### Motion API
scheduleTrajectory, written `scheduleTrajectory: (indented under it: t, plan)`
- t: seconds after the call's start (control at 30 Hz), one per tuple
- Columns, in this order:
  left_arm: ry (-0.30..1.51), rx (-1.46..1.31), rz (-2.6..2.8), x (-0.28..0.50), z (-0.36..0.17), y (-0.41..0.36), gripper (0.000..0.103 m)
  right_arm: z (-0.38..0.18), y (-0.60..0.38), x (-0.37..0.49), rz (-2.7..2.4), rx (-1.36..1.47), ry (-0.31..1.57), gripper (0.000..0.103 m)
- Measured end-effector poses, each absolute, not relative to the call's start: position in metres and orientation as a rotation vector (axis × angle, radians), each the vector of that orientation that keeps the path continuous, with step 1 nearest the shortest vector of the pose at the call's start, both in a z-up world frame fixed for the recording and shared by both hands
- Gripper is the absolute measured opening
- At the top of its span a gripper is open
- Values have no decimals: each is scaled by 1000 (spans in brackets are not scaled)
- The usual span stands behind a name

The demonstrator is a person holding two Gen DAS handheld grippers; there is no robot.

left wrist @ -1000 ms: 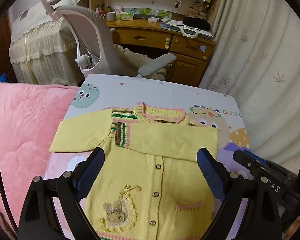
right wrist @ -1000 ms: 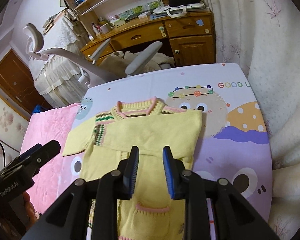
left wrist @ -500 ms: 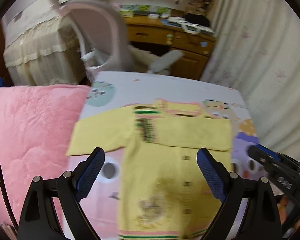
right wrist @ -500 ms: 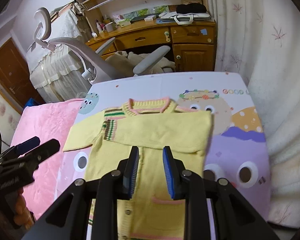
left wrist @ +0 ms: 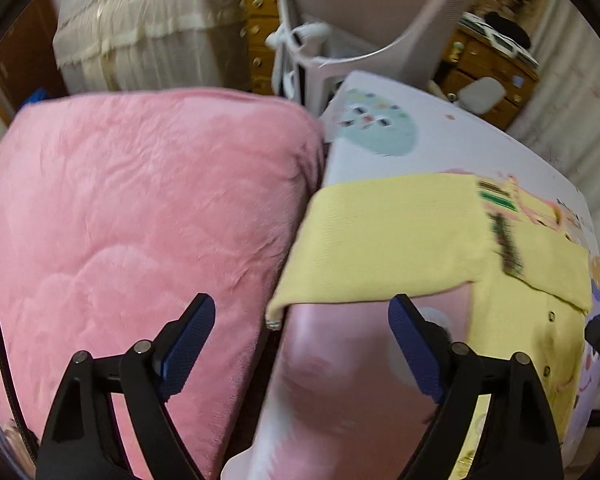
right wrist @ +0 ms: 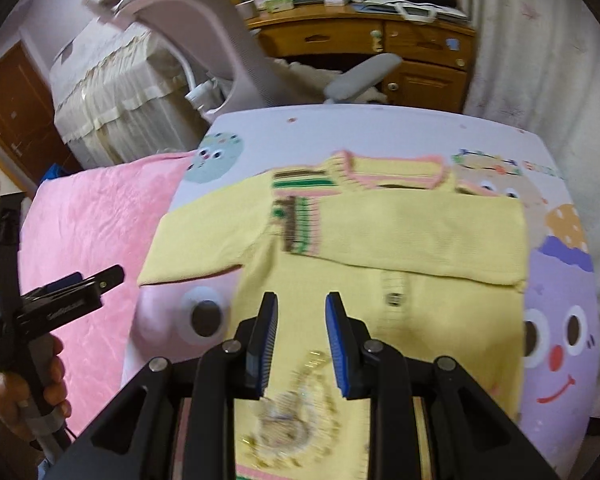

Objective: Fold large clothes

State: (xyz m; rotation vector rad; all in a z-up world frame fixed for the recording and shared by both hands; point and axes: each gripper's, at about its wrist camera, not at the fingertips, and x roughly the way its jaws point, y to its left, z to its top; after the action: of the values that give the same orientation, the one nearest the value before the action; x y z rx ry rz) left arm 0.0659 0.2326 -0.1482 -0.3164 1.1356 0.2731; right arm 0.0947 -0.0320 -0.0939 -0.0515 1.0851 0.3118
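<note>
The left tool [left wrist: 300,340], empty and narrowing its wide jaws, is approaching the cardigan's outstretched sleeve [left wrist: 384,240] to fold it inward, while the right tool [right wrist: 302,340] is hovering, jaws slightly apart and empty.

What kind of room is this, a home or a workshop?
Most likely a bedroom or a child's study at home: a wooden desk with drawers, a desk chair, a pink quilt, and a yellow cardigan spread on a cartoon-printed sheet.

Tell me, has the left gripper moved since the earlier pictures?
Yes. The left gripper has swung left, from over the yellow cardigan's body to its outstretched sleeve beside the pink blanket.
</note>
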Motion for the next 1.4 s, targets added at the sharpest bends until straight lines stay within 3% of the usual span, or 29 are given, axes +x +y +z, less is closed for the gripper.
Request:
scheduleTrajectory:
  t: [0.43, 0.7, 0.87, 1.23, 1.4]
  plan:
    - [1211, -515, 142, 71, -205, 267, 73, -116, 3, 93, 301, -72, 1118, 25]
    - [1223, -643, 40, 87, -218, 269, 30, -120, 3, 91, 287, -68, 1124, 25]
    - [1217, -568, 59, 93, -209, 262, 14, -128, 2, 92, 283, -50, 1139, 25]
    - [961, -126, -25, 96, -119, 165, 12, -129, -10, 97, 278, -48, 1121, 25]
    - [922, -2, -197, 104, -109, 99, 12, -131, -42, 107, 206, -13, 1122, 25]
